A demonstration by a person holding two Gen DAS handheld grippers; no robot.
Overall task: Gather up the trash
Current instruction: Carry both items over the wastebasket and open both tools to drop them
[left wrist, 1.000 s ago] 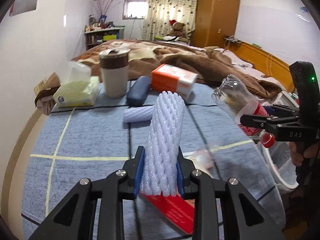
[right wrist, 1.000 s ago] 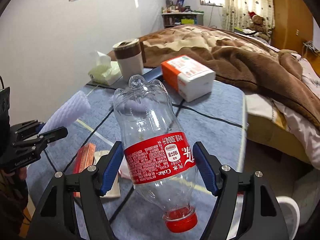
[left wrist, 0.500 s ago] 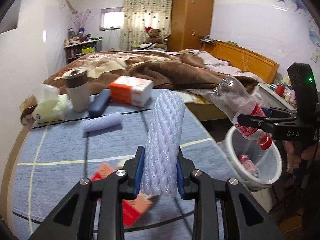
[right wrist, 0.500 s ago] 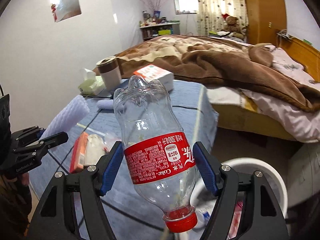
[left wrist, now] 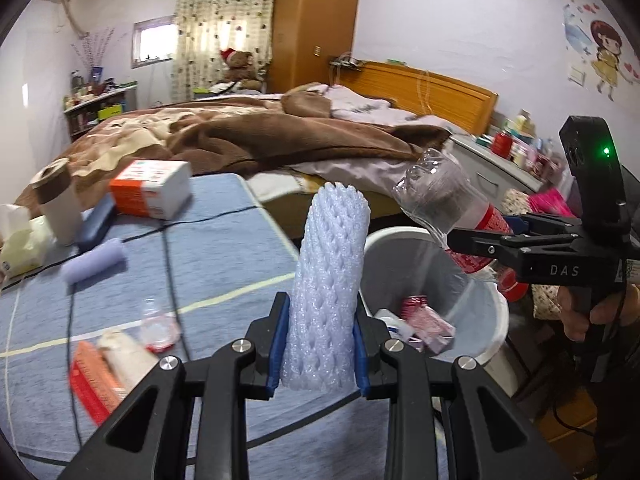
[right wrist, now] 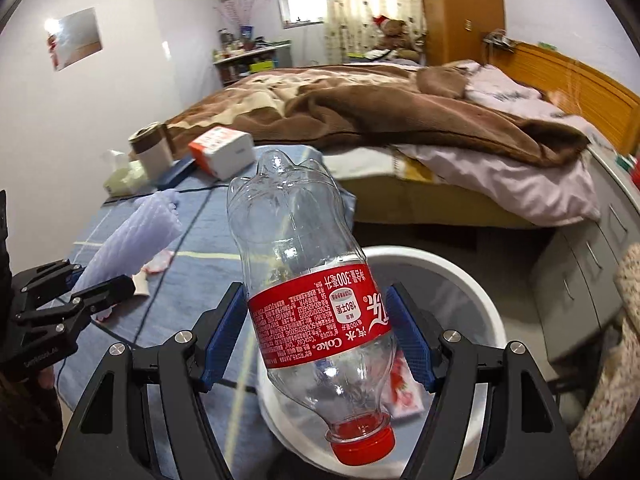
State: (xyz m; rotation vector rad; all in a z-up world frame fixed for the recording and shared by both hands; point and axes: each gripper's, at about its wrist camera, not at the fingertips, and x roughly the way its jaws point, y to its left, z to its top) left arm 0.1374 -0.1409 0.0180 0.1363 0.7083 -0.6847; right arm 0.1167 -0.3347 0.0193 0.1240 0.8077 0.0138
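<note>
My left gripper (left wrist: 318, 350) is shut on a white foam net sleeve (left wrist: 330, 280), held upright at the near rim of a white trash bin (left wrist: 476, 344). The sleeve also shows in the right wrist view (right wrist: 132, 236). My right gripper (right wrist: 318, 340) is shut on an empty clear cola bottle with a red label (right wrist: 308, 288), cap toward me, held over the bin (right wrist: 452, 280). In the left wrist view the bottle (left wrist: 448, 208) hangs above the bin's right side. Wrappers (left wrist: 424, 320) lie in the bin. On the blue table (left wrist: 224, 248), a red packet (left wrist: 92, 380) and crumpled wrappers (left wrist: 158, 324) lie.
At the table's far end stand an orange-white box (left wrist: 150, 188), a cup (left wrist: 58, 204), a tissue pack (left wrist: 20, 240), a dark case (left wrist: 96, 224) and a second foam roll (left wrist: 92, 266). A bed with a brown blanket (left wrist: 280, 136) lies beyond. Grey drawers (right wrist: 592, 264) stand right of the bin.
Both grippers have swung right from above the table to the bin, each keeping its hold. The bin now fills the lower right of both views.
</note>
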